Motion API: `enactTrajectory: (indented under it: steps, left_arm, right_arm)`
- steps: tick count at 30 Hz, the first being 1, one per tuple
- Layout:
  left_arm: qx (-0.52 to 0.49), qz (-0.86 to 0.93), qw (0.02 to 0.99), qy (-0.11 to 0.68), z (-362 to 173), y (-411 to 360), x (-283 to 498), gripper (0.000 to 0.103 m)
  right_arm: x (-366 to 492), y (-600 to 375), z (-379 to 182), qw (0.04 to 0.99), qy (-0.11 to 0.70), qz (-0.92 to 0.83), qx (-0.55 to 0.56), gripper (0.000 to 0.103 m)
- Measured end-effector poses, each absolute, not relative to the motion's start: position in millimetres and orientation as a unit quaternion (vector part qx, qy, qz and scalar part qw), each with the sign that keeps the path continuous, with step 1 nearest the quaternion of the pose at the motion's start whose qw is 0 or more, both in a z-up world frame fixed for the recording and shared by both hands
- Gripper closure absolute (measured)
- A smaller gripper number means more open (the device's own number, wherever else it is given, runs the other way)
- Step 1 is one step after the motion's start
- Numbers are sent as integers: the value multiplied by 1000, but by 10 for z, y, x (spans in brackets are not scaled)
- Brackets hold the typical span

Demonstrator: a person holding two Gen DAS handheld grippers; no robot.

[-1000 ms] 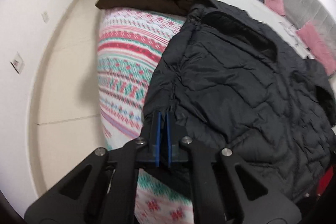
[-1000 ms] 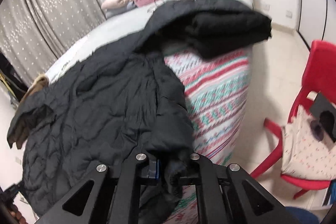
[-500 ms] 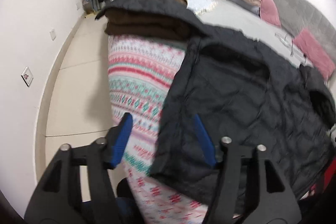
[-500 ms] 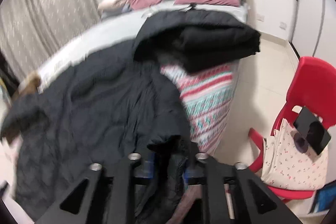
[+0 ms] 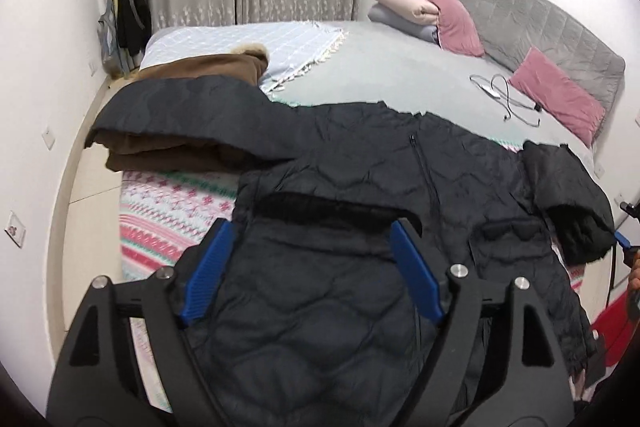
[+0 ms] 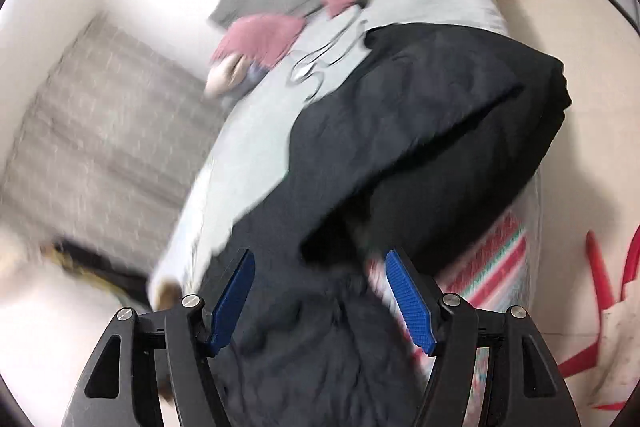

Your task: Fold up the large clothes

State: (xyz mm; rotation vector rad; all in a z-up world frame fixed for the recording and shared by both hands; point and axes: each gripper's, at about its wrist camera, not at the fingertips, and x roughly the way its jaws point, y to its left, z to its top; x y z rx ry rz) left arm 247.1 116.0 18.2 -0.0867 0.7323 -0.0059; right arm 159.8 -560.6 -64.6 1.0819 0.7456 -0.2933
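A black quilted jacket point(image 5: 360, 187) lies spread across the foot of the bed, one sleeve over a folded brown coat point(image 5: 192, 79). My left gripper point(image 5: 312, 231) hovers above the jacket's near edge. Its jaws are opening wide and the blue pads point(image 5: 208, 271) touch no fabric. In the blurred right wrist view, the jacket point(image 6: 420, 147) runs from a bunched dark sleeve down under my right gripper point(image 6: 320, 259). Those jaws are opening too, with cloth below them but none pinched. The right gripper's tip point(image 5: 624, 247) peeks in at the far right of the left wrist view.
A patterned red-green blanket point(image 5: 168, 219) covers the bed's end. Pink pillows point(image 5: 556, 95), a grey headboard point(image 5: 520, 11) and a white cable point(image 5: 504, 99) sit at the far side. A red chair point(image 6: 600, 279) stands right of the bed. Floor and wall lie to the left.
Both grippers were shut on the jacket's edge and have let go and spread wide. The left one rose and pulled back. The right one swung sideways and rolled.
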Motion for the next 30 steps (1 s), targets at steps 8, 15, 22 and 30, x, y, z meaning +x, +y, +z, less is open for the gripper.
enactTrajectory:
  steps: [8, 15, 22, 30]
  left_arm:
    - [-8, -13, 913, 407, -339, 893, 2658, 21]
    - [27, -41, 906, 421, -510, 635, 2722, 21]
    - [40, -36, 906, 419, -570, 636, 2776, 21]
    - [31, -38, 901, 430, -617, 703, 2817, 21]
  right_arm:
    - [1921, -6093, -1080, 772, 351, -198, 491, 35]
    - [2129, -6340, -1434, 746, 351, -228, 518, 63]
    - [2224, -6325, -850, 827, 286, -268, 402, 96]
    - [2377, -6117, -587, 853, 290, -320, 294, 97]
